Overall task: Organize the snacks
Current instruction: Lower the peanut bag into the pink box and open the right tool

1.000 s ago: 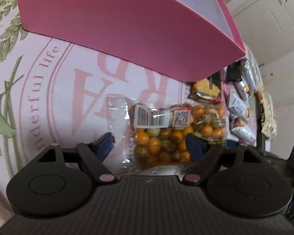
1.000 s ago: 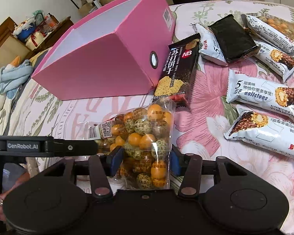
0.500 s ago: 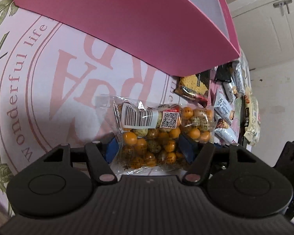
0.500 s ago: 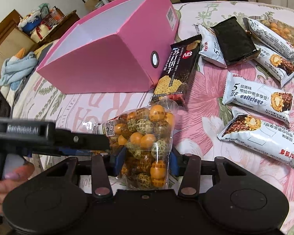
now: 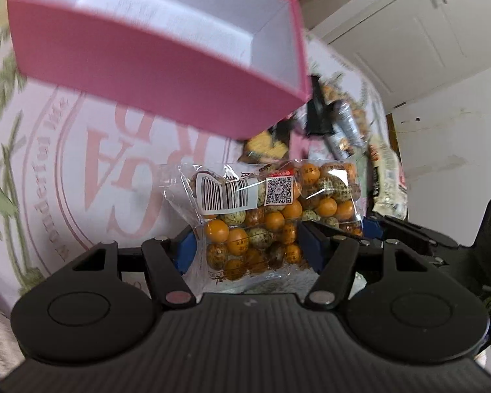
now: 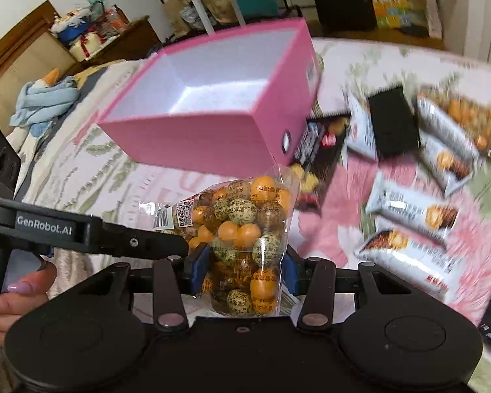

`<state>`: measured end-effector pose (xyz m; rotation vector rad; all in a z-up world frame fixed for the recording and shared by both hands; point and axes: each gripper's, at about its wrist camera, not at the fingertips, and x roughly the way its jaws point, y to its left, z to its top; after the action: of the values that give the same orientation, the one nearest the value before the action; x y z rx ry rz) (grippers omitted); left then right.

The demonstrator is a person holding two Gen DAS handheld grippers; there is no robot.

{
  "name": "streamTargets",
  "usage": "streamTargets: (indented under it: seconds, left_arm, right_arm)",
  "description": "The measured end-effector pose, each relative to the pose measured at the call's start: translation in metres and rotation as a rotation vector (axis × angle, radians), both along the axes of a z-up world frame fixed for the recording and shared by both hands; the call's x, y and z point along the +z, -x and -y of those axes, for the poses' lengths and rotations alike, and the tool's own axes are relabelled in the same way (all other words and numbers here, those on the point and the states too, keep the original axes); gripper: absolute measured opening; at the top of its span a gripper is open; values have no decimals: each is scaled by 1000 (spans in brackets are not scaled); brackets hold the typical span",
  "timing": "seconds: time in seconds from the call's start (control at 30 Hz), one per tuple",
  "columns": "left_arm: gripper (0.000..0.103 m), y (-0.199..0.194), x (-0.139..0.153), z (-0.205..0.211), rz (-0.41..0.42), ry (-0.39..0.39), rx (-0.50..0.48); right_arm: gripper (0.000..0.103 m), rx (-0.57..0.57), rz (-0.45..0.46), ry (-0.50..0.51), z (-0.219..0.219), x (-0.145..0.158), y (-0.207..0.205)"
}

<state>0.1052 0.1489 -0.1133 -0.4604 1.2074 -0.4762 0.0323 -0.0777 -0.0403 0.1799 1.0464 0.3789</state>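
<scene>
A clear bag of orange and speckled candy balls (image 5: pixel 265 219) (image 6: pixel 242 245) is held off the bed by both grippers. My left gripper (image 5: pixel 245 245) is shut on one end of the bag. My right gripper (image 6: pixel 242 268) is shut on the other end. The left gripper's arm shows in the right wrist view (image 6: pixel 81 232). An open pink box (image 5: pixel 167 75) (image 6: pixel 219 104) with a white, empty inside stands just beyond the bag.
Several wrapped snacks lie on the floral bed cover right of the box: white cake bars (image 6: pixel 412 209), a black packet (image 6: pixel 392 121), a dark cracker pack (image 6: pixel 314 154). A blue cloth (image 6: pixel 42 101) and cluttered furniture lie at the far left. White cupboard doors (image 5: pixel 409 32) stand behind.
Both grippers have lifted the candy bag up off the bed, so the box's open inside now shows. The left gripper has closed fully on the bag's end.
</scene>
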Motion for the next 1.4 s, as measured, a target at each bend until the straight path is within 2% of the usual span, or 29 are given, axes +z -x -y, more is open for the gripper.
streamTargets:
  seconds: [0.1,0.2,0.4,0.53,0.67,0.83,0.97,1.07,1.17,1.4]
  left_arm:
    - [64,2,29,-5,83,-20,15]
    - [64,-2,53,-9,176,-58,10]
    - [64,-19,79,-15,254,-108,4]
    - [64,-37,93,-15,305,-151,-5]
    - [64,-58,98,-13,352,-199,-9]
    - [64,-95,92,-12,400,-270,-9]
    - [64,-130,74,-11,397,-333,-15]
    - [64,-149,56,-14,371,-344,-12]
    - [64,-166,37,-18,325,-322,9]
    - [64,-180,14,-7,286,-355,2]
  right_arm:
    - [61,37,20,14,-9,20,-1]
    - [61,63,72,26,-19,36,-1]
    - [61,81,110,25,-30,56,-25]
    - [62,104,157,60,-42,69,-42]
    - [64,108,191,81,-52,71,-63]
    - [65,81,192,66,-59,60,-101]
    - [67,87,169,92,-73,41,-133]
    - [67,89,131,101,-79,24,-155]
    - [67,94,95,119,-84,10,-171]
    - [69,118,67,257,-97,-7,-186]
